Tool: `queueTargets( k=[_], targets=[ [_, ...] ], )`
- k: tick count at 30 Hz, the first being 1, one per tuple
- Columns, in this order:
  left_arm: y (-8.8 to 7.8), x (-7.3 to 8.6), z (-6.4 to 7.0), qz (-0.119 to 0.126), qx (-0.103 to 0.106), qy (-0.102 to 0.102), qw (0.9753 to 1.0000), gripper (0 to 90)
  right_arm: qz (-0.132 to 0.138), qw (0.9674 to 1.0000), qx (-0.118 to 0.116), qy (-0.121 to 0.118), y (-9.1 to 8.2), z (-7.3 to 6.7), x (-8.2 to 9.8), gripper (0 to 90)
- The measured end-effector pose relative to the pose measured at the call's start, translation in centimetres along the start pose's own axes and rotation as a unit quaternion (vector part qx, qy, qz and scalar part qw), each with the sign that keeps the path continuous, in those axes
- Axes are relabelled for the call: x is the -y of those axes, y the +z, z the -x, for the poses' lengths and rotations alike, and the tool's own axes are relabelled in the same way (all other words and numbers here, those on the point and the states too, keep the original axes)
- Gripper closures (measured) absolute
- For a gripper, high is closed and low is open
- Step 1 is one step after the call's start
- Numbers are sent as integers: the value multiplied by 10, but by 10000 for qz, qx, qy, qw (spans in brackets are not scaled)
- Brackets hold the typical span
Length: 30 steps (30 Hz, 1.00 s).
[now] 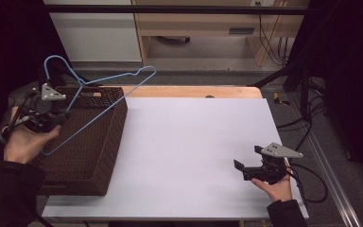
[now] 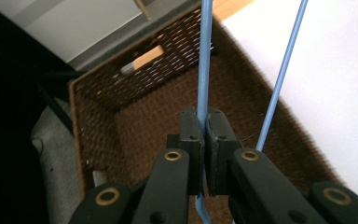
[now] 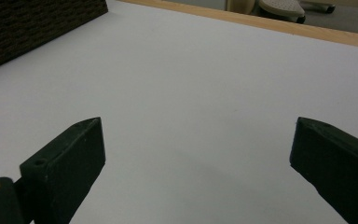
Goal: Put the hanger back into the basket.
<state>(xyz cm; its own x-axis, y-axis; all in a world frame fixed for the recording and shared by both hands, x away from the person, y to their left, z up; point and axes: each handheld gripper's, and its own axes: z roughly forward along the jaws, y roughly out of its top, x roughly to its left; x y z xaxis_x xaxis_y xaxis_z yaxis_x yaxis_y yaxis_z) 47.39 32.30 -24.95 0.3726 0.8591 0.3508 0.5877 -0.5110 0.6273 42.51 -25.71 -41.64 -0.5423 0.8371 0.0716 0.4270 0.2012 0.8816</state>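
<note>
One thin light-blue wire hanger point(image 1: 99, 101) was held clamped in the left gripper point(image 1: 59, 113), tilted above the brown woven basket point(image 1: 105, 156), not yet laid in it. By judgement, lowering and release remained. The right gripper point(image 1: 246, 170) rested wide and empty over the white tabletop point(image 1: 189, 142).

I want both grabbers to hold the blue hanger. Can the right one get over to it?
Probably yes. The right gripper is open over the bare white table, with nothing between it and the blue hanger, which the left gripper clamps above the brown basket.
</note>
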Motion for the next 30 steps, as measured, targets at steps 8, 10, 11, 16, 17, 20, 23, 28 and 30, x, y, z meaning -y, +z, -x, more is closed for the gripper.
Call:
queueTargets(
  k=[8,10,11,16,17,20,23,28,30],
  targets=[
    [8,20,-22,-181,-230,-122,9995,870,-19,10000,-12,-8,0,0,0,38],
    [11,26,-26,-228,-286,-123,9993,870,-18,10000,-12,-11,0,0,0,38],
    [13,28,-27,-258,-317,-123,9991,870,-20,10000,-11,-13,0,0,0,38],
    [19,39,-35,-342,-443,-172,9983,870,-29,10000,-16,-21,1,0,0,37],
    [21,42,-37,-369,-470,-179,9981,870,-32,10000,-6,-30,1,0,0,37],
    [24,50,-42,-462,-533,-288,9971,870,-34,10000,-5,-37,1,0,0,37],
    [30,58,-45,-548,-593,-349,9961,870,-43,10000,-10,-33,1,0,0,37],
    [44,71,-45,-796,-646,-324,9942,870,-34,10000,0,-34,1,0,0,37],
    [48,76,-43,-879,-654,-292,9935,870,-27,10000,0,-17,0,0,0,38]
  ],
)
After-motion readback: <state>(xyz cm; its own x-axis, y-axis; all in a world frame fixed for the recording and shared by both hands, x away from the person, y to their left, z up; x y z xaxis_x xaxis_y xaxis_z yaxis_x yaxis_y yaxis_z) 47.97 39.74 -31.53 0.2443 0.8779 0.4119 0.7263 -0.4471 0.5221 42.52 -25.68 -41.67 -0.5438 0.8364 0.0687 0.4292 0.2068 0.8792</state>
